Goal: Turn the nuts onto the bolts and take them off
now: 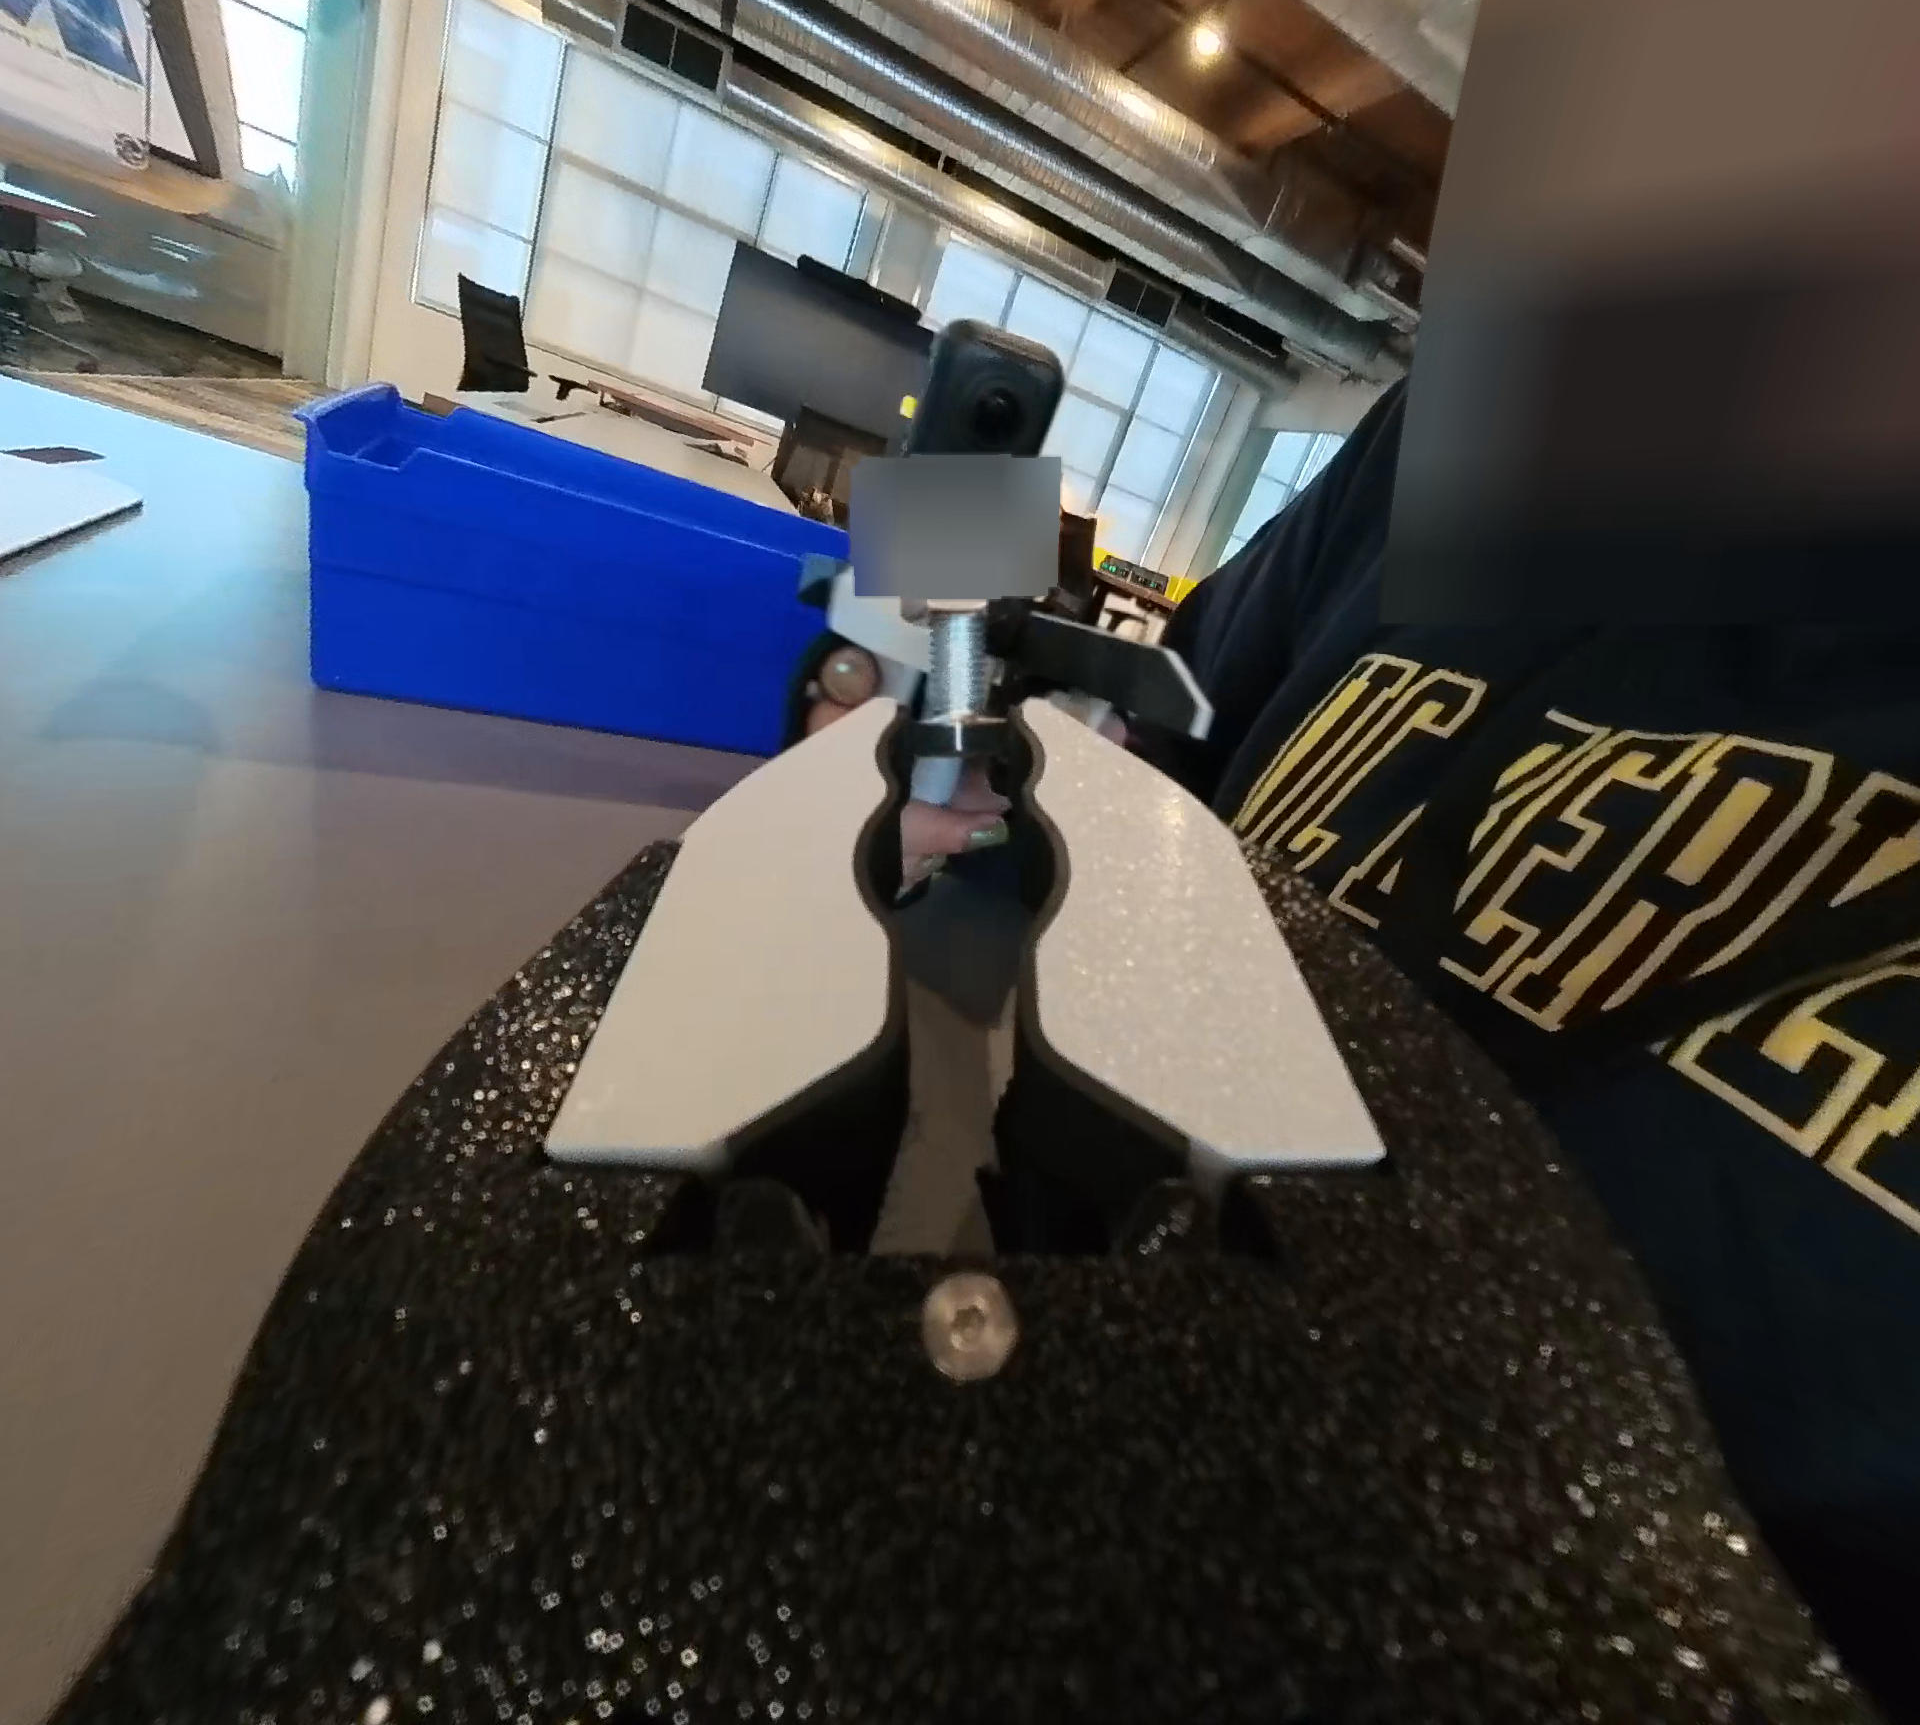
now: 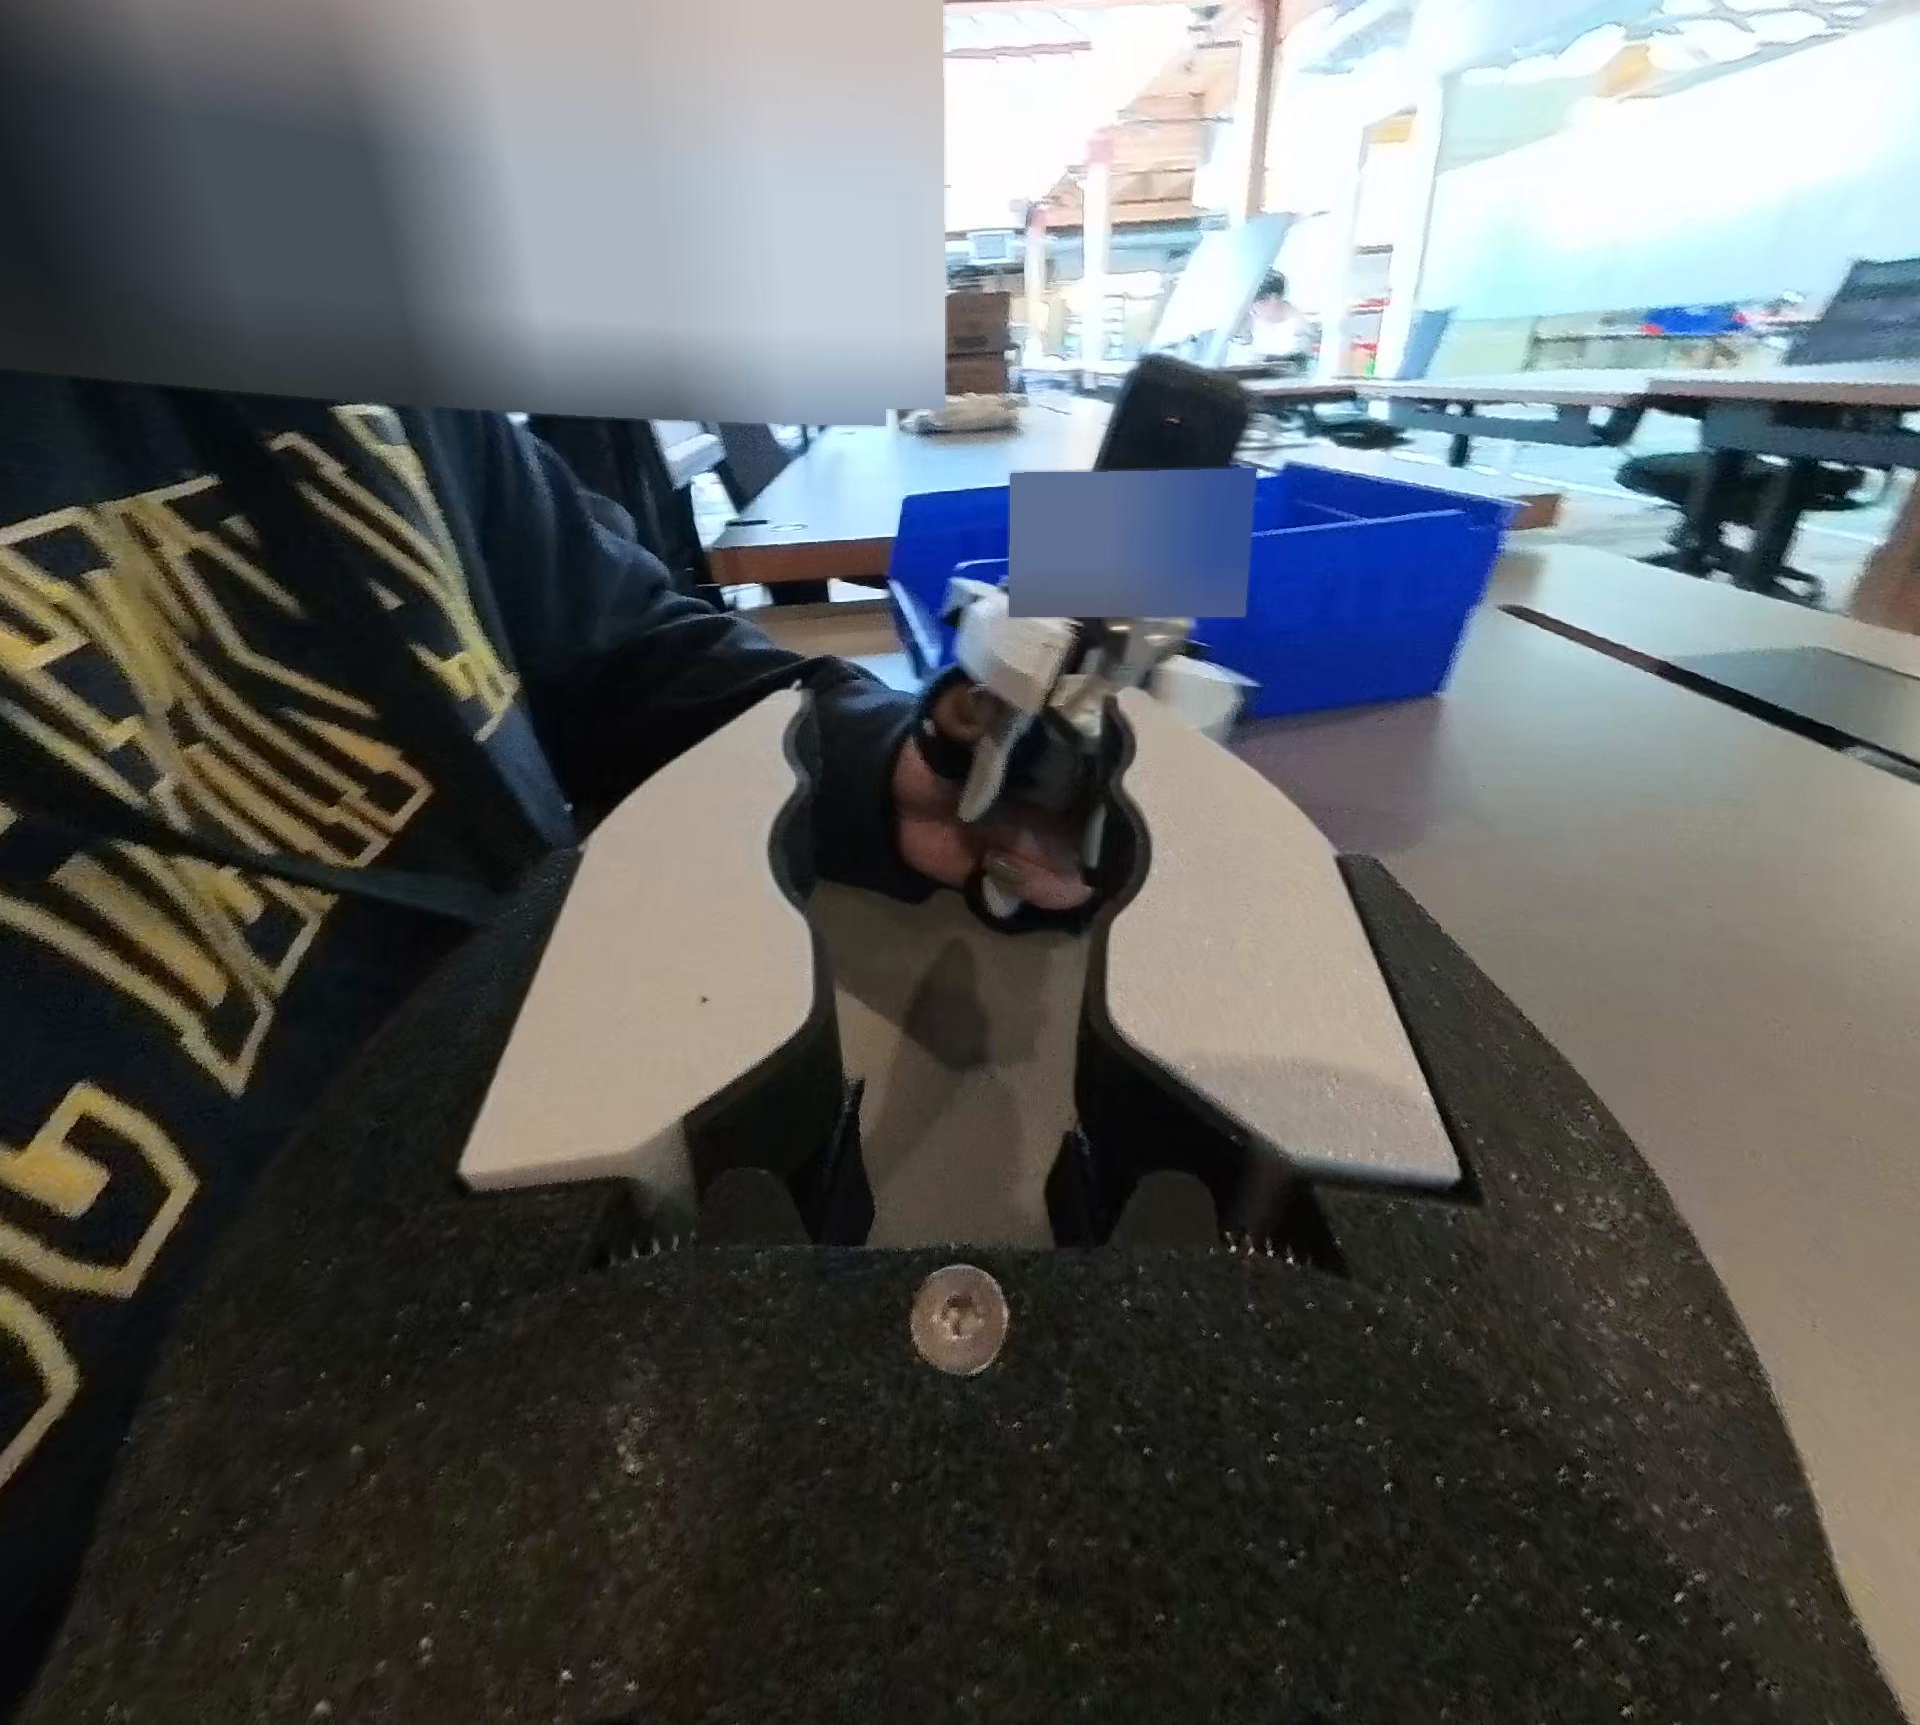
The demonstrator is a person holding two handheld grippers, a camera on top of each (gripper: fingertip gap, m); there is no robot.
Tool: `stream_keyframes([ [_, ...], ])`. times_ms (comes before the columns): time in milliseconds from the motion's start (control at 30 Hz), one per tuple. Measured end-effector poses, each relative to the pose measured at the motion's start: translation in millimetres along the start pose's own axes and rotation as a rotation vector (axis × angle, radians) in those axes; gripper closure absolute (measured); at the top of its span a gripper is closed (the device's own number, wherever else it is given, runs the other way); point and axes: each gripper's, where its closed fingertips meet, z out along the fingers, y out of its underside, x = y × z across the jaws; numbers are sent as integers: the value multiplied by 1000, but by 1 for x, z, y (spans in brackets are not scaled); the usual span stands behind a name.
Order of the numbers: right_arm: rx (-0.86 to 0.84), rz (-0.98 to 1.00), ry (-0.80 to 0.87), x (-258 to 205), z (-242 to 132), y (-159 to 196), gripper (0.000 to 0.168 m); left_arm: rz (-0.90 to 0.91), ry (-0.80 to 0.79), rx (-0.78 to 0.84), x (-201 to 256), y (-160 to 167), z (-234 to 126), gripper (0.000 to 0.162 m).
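Observation:
In the left wrist view my left gripper (image 1: 956, 740) is shut on the lower flanged end of a silver threaded bolt (image 1: 961, 662), which stands upright above the table. The right gripper (image 1: 961, 621) faces me at the bolt's top, one finger on each side of the shaft. A blur patch hides the very top, so no nut is clear. In the right wrist view my right gripper (image 2: 961, 719) has its jaws well apart. The silver bolt (image 2: 1117, 641) sits close to the right fingertip, held by the left gripper (image 2: 1101, 673) opposite.
A blue plastic bin (image 1: 520, 574) stands on the grey table (image 1: 260, 844) just behind the grippers; it also shows in the right wrist view (image 2: 1351, 595). The person's dark sweatshirt (image 1: 1558, 844) is close on one side. A flat silver laptop (image 1: 52, 501) lies at the far left. My two grippers' fingertips are within a few centimetres of each other.

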Motion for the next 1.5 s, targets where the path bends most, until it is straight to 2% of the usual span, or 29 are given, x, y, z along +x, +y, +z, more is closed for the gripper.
stream_keyframes([
  [167,36,59,86,15,-3,-3,116,26,19,-70,5,9,6,145],
  [500,-2,59,56,8,4,4,147,70,52,-176,13,24,14,145],
  [633,-4,48,53,7,5,4,149,55,70,-169,14,23,14,145],
  [667,-5,46,56,7,4,4,149,50,74,-161,14,22,14,143],
  [767,-13,41,69,9,3,5,149,18,30,-113,7,16,13,104],
  [833,-12,35,77,10,2,3,149,-4,23,-80,4,12,11,100],
  [933,-15,-1,114,12,-1,-6,149,-27,29,-7,3,2,5,115],
  [1033,-16,-42,225,20,-9,-24,149,-50,46,39,2,-4,0,151],
  [1067,-21,-49,273,23,-14,-33,149,-53,53,42,3,-4,0,162],
  [1200,-91,-105,437,27,-48,-67,149,-32,32,15,3,-1,2,162],
  [1300,-215,-165,605,39,-94,-83,149,-23,30,-5,4,2,4,162],
  [1400,-386,-219,806,58,-156,-82,149,-29,26,0,3,2,4,162],
  [1500,-602,-190,964,74,-221,-59,149,-37,23,8,2,1,4,162],
])
